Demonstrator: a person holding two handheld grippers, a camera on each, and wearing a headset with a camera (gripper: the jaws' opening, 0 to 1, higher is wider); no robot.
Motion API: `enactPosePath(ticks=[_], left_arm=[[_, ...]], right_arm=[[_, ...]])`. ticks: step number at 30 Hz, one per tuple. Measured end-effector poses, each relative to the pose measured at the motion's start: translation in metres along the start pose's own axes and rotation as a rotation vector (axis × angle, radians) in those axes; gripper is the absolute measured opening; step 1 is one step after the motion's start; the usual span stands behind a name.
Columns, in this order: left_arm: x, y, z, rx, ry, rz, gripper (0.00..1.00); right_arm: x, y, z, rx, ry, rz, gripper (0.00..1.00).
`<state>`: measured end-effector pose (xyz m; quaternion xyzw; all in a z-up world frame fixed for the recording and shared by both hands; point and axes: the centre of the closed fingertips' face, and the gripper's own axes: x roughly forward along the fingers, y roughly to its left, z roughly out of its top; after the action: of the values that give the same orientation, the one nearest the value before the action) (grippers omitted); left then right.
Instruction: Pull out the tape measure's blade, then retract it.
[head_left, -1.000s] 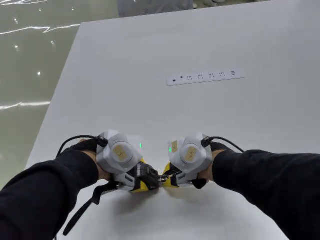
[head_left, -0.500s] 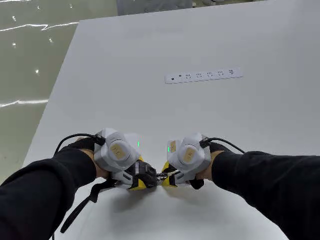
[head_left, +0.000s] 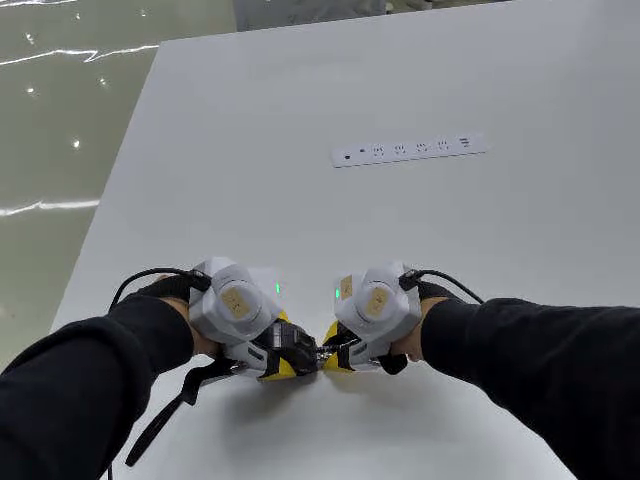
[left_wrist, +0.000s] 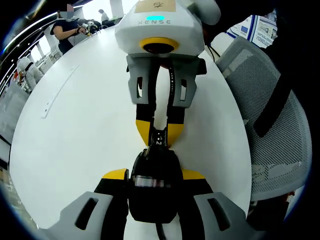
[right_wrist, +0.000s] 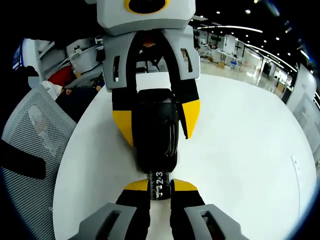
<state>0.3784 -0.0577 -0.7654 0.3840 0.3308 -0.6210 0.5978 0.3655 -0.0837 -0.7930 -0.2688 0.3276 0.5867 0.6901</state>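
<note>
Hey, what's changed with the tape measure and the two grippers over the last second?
Nothing has visibly moved. The left gripper stays shut on the black tape measure. The right gripper stays shut on its numbered blade, with a short stretch pulled out between them.

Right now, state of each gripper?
Left gripper: shut on the tape measure case.
Right gripper: shut on the blade, a short length showing.
</note>
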Motion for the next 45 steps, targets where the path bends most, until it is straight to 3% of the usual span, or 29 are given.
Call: enactPosePath(ticks=[45], left_arm=[[0.001, 0.001, 0.001, -0.025, -0.016, 0.021, 0.33]], right_arm=[[-0.017, -0.004, -0.024, 0.022, 0.041, -0.021, 0.1]])
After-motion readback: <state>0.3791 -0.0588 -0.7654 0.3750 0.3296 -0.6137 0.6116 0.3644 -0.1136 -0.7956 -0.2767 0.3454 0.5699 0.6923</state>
